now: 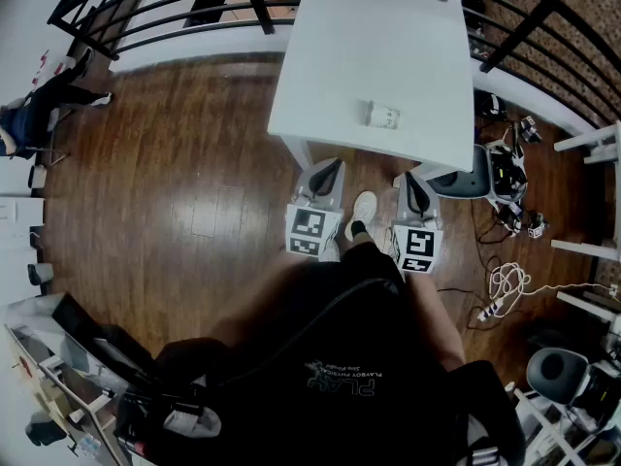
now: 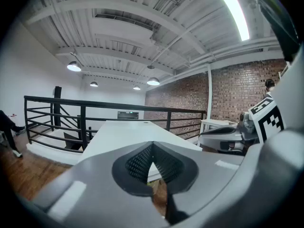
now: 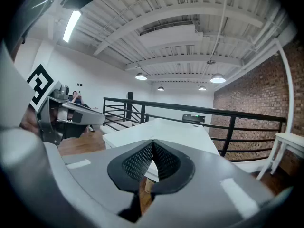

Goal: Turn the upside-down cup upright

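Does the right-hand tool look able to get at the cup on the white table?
Probably yes. The cup stands alone near the white table's near edge, with nothing between it and the right tool. That tool is short of the table with its jaws shut, so it must advance and open.

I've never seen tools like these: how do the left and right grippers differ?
The left gripper sits left of the white shoe, the right gripper right of it. The left gripper's cube shows a different marker pattern from the right gripper's. Both are shut, empty, and point toward the table, short of the cup.
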A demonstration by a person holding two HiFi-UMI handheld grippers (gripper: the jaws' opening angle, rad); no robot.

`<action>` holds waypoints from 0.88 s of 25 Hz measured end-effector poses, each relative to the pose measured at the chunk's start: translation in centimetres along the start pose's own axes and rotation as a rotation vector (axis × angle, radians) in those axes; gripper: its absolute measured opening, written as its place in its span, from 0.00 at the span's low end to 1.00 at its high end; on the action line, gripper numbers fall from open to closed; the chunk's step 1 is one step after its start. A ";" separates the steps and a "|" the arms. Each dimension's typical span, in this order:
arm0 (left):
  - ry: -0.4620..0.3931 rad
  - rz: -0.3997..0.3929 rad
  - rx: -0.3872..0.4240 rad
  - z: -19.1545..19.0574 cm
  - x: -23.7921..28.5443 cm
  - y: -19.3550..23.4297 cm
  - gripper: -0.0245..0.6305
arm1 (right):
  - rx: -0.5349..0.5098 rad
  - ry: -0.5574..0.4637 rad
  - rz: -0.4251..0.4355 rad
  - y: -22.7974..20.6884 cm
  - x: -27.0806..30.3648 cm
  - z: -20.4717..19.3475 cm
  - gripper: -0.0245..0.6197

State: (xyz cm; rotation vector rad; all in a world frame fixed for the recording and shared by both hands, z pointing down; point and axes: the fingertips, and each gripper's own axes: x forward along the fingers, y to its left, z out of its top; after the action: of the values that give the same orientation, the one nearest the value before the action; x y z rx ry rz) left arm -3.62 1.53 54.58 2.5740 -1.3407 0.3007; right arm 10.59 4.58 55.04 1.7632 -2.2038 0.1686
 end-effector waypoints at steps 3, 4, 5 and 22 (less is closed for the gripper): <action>-0.012 0.006 0.011 1.1 1.3 0.0 0.04 | -0.007 0.011 0.016 -0.9 0.9 -0.1 0.06; -0.013 0.009 0.013 1.3 1.8 0.1 0.04 | -0.007 0.015 0.023 -1.2 1.3 -0.2 0.06; -0.011 0.012 0.013 1.4 2.4 0.3 0.04 | -0.008 0.017 0.032 -1.5 1.9 -0.2 0.06; 0.037 0.069 0.019 3.3 11.9 2.9 0.04 | -0.010 0.032 0.172 -4.5 10.9 1.0 0.06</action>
State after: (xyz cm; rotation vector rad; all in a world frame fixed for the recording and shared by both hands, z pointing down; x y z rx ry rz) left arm 0.95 -10.31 55.13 2.5282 -1.4221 0.3722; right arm 12.66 -6.90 57.04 1.5541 -2.3272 0.2223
